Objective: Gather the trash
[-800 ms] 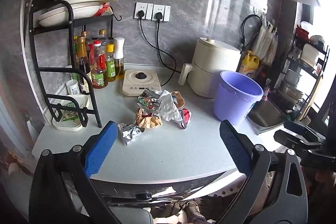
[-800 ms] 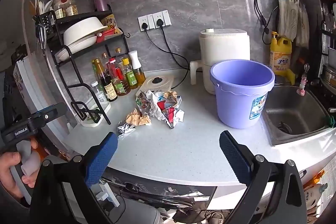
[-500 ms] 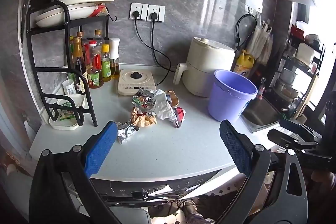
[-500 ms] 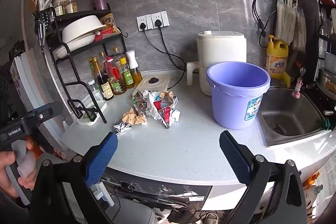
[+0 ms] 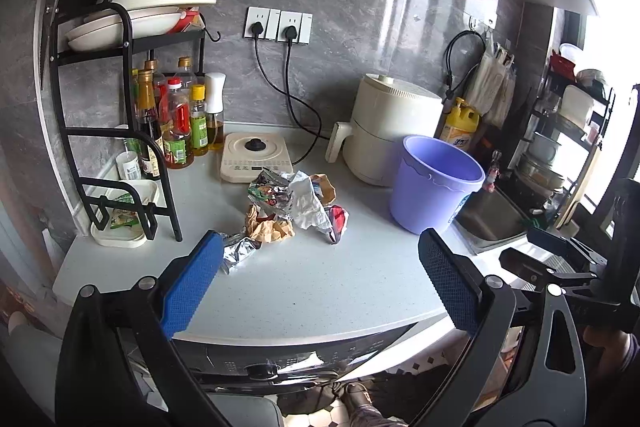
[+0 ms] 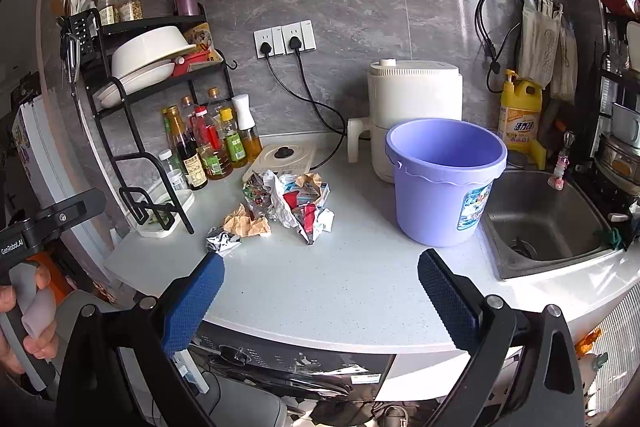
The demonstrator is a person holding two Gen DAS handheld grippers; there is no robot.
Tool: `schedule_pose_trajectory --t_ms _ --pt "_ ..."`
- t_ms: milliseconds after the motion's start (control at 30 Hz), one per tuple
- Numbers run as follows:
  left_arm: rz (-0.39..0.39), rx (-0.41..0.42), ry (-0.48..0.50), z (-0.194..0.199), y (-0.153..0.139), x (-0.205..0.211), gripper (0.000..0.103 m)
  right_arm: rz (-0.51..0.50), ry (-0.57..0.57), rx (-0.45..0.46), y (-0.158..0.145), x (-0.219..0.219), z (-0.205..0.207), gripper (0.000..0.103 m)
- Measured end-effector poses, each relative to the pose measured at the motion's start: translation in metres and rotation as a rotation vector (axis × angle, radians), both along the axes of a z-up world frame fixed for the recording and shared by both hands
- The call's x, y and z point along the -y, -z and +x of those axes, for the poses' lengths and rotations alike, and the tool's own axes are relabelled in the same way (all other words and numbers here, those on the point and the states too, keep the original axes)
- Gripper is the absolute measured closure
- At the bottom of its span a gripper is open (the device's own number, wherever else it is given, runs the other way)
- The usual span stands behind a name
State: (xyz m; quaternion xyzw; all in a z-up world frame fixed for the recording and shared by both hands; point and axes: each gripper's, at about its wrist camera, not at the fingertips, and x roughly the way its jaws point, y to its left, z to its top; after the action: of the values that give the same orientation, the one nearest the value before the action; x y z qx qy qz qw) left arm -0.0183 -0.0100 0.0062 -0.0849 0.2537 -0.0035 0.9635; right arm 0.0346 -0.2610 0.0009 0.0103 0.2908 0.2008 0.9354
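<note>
The pale counter (image 6: 328, 291) fills the middle of both views, and the purple bucket (image 6: 444, 183) stands right of centre, open-topped and seemingly empty, the likely place for the rubbish. Left of the bucket, mid-frame, lies the trash pile (image 6: 286, 201): crumpled printed wrappers and white paper heaped loosely together, light and springy by the look of it, so a pinch across a raised fold should hold better than a scoop from the flat. Just lower left of the heap sits a wad of brown paper (image 6: 246, 225), soft and easily crushed. Smallest is the foil wrapper (image 6: 222, 241), alone at the heap's lower left edge, probably slick, best nipped across a crease. The left claw (image 5: 320, 281) and the right claw (image 6: 320, 293) both hang wide open at the bottom of frame, holding nothing, short of the trash.
</note>
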Motion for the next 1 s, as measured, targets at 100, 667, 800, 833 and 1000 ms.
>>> schedule_pose_trajectory --t_ms 100,667,800,833,1000 --pt "0.009 0.005 -0.018 0.0 -0.001 0.0 0.006 -0.002 0.005 -0.002 0.0 0.0 0.001 0.008" --pt "0.003 -0.011 -0.03 0.003 -0.001 -0.013 0.006 -0.012 0.007 -0.01 0.001 -0.01 0.002 0.008" --pt "-0.009 -0.01 -0.03 0.003 -0.001 -0.015 0.006 -0.014 0.007 -0.009 0.001 -0.01 0.001 0.008" --pt "-0.007 -0.009 -0.03 0.003 -0.001 -0.014 0.006 -0.012 0.008 -0.009 0.001 -0.011 0.001 0.008" --pt "-0.003 -0.013 -0.021 0.004 -0.002 -0.013 0.006 -0.008 0.011 -0.004 0.0 -0.01 0.001 0.008"
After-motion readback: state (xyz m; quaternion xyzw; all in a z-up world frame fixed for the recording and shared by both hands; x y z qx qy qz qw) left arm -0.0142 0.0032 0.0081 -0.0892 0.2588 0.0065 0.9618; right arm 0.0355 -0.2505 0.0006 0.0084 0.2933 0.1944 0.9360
